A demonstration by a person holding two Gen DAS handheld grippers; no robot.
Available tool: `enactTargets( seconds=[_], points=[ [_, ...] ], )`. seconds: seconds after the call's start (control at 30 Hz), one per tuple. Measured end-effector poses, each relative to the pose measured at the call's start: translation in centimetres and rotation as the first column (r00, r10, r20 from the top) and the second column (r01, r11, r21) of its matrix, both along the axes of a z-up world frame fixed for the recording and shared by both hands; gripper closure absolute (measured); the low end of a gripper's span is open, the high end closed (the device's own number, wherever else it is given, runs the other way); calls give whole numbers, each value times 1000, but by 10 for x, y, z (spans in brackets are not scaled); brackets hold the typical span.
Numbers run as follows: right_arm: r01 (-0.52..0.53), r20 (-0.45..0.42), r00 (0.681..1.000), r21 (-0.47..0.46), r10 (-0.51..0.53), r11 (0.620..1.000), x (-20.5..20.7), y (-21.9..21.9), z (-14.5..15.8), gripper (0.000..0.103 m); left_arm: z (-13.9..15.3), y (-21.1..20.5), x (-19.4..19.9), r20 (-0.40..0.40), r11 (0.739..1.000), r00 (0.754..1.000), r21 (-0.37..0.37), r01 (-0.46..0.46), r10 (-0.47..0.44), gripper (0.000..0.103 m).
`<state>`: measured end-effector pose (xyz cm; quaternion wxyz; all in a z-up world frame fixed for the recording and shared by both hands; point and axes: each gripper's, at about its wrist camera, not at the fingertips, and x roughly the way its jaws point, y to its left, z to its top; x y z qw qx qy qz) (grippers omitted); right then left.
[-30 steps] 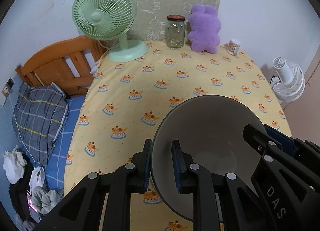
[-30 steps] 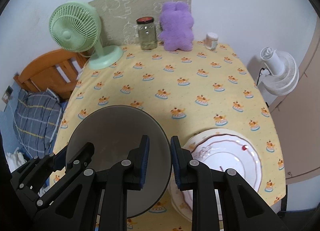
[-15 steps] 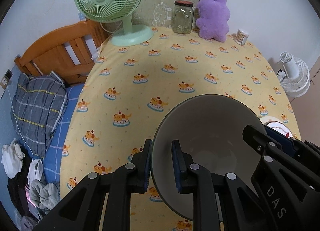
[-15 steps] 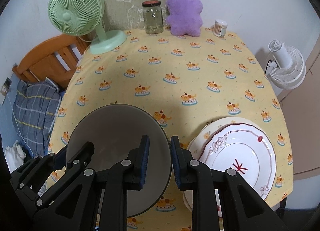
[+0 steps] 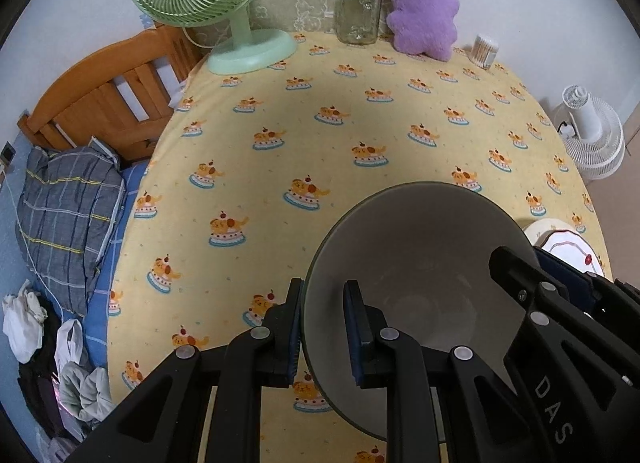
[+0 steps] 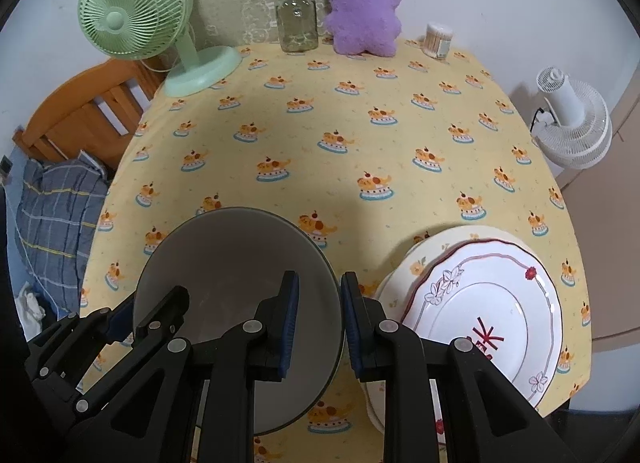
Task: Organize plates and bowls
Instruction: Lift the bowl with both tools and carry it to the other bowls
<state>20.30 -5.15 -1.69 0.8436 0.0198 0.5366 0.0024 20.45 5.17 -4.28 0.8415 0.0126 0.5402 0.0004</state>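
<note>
Both my claws clamp grey bowl (image 5: 420,263): left claw (image 5: 322,331) on its 9 o'clock rim, right claw (image 6: 318,327) on 3 o'clock rim. Bowl above desk (image 6: 360,135), plate stack (image 6: 480,303) just beside at 3 o'clock. Step: placing bowl. Next: keep level, set down clear of plates.

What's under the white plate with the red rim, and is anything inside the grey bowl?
Under the red-rimmed white plate lies a cream plate with orange flowers; anything beneath that is hidden. The grey bowl looks empty, though the fingers cover part of it.
</note>
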Motion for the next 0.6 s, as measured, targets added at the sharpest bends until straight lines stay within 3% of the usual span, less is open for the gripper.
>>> enactTargets(
  seconds=[0.3,0.53,0.6],
  points=[
    [-2,11,1000,-18,3,1000,-3,3,-1,78,-1,-1,-1,3,1000,1000,2,9,-9,86],
    [-2,5,1000,-35,2,999,-11,6,5,77,10,2,-15,18,999,999,-36,34,-33,69],
    [3,0,1000,-22,-3,1000,-15,4,8,73,14,2,-18,21,998,999,-57,42,-41,64]
  ],
)
